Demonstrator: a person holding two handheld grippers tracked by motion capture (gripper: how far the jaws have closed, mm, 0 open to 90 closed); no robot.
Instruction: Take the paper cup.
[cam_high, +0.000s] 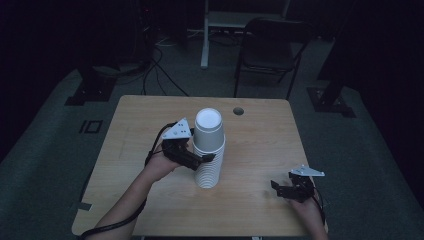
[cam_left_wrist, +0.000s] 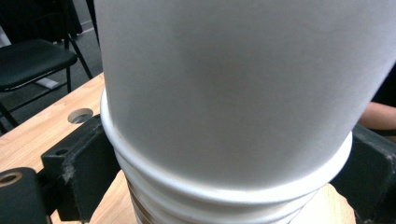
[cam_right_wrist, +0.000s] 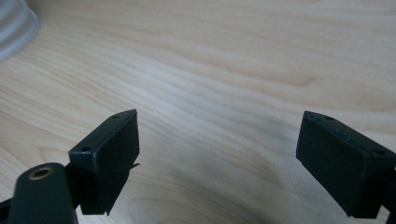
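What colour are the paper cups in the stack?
The cups are plain white, with no print. The left gripper view shows this best.

Stack of cups (cam_high: 208, 150): matt white paper, smooth walls, rolled rims. Table (cam_high: 260, 145): light wood-grain top, smooth. Right gripper (cam_right_wrist: 219, 163) jaws: matt black plastic.

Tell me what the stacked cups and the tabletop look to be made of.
Stack of cups: likely paper, matte white, with rolled rims ringing the stack in the left gripper view. Tabletop: wood or wood-look laminate, pale with visible grain; which of the two cannot be told.
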